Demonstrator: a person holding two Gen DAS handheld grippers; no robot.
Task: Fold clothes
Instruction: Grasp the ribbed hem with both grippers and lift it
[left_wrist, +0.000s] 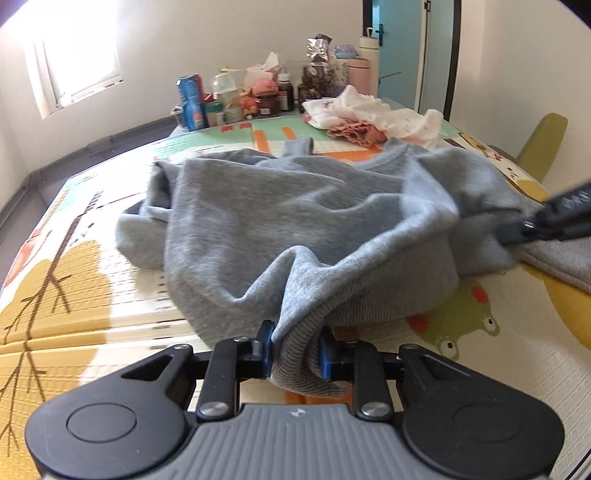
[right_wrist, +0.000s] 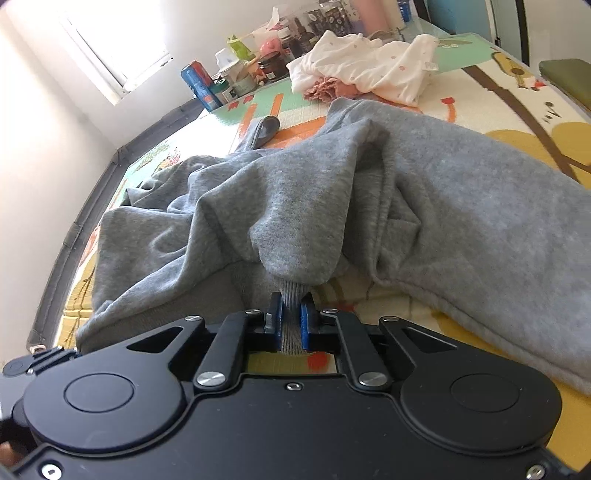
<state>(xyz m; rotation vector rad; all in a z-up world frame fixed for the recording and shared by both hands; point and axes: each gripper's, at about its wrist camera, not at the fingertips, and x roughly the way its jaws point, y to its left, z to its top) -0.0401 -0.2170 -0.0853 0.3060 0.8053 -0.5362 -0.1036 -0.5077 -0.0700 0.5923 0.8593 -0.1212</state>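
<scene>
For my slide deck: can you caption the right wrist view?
Right gripper clamps the ribbed hem of a crumpled grey sweatshirt on a patterned play mat.

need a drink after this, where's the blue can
The blue can stands at the far left end of the clutter behind the grey sweatshirt, below the window; the right wrist view shows it too.
</scene>
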